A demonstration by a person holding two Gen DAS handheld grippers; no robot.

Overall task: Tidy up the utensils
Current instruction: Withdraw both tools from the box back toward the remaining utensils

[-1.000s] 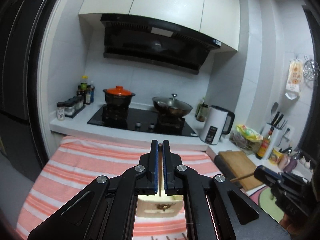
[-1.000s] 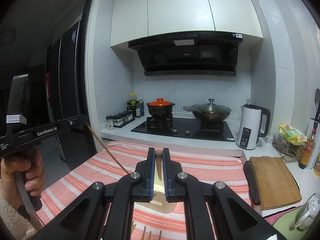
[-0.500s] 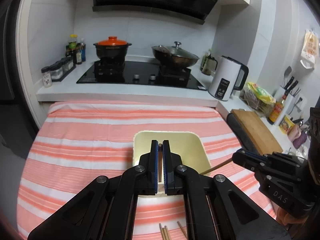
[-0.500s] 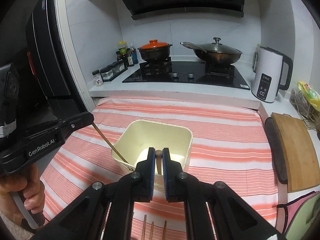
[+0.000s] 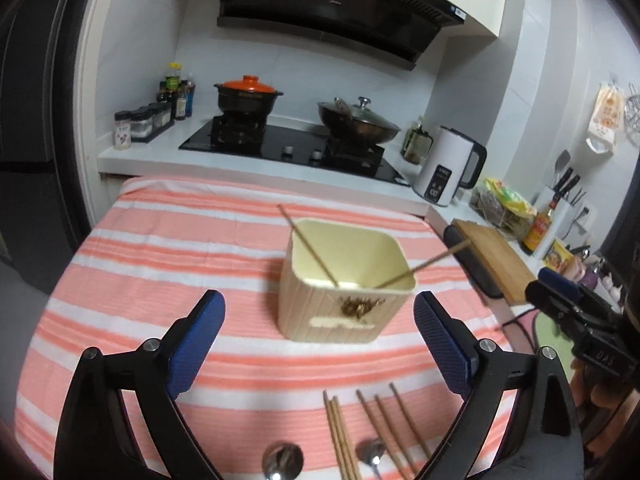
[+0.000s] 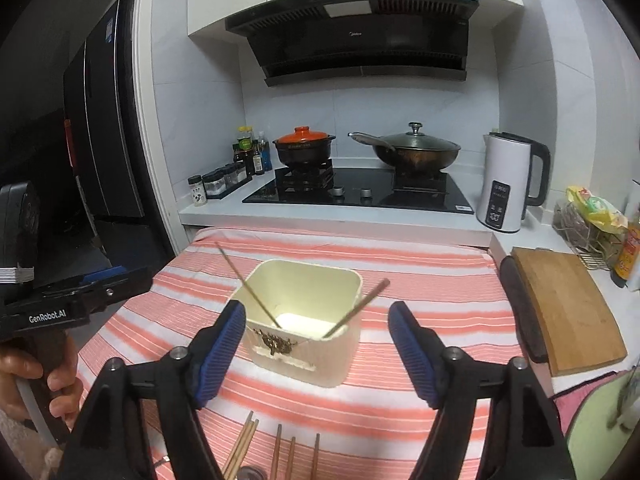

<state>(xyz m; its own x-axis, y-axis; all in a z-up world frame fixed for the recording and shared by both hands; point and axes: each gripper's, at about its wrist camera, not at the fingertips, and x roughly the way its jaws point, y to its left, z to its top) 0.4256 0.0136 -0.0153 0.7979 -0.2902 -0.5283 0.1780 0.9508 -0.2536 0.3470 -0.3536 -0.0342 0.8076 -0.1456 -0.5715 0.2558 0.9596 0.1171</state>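
A cream square utensil holder (image 5: 348,280) (image 6: 304,320) stands on the striped cloth. Two wooden chopsticks lean in it, one to the left (image 5: 308,246) (image 6: 248,286) and one to the right (image 5: 428,264) (image 6: 360,306). My left gripper (image 5: 320,340) is open and empty, just short of the holder. My right gripper (image 6: 316,356) is open and empty, also just short of it. Several loose chopsticks (image 5: 372,428) (image 6: 276,448) and two spoons (image 5: 282,462) lie on the cloth at the near edge, below the grippers.
A hob with an orange-lidded pot (image 5: 248,96) and a lidded wok (image 5: 358,122) lies behind the cloth. A white kettle (image 5: 448,172) and a wooden cutting board (image 5: 496,260) are to the right. Spice jars (image 5: 140,120) stand at the left.
Both grippers have opened and let go of their chopsticks, which now lean in the holder. Both grippers have pulled back and up from the holder.
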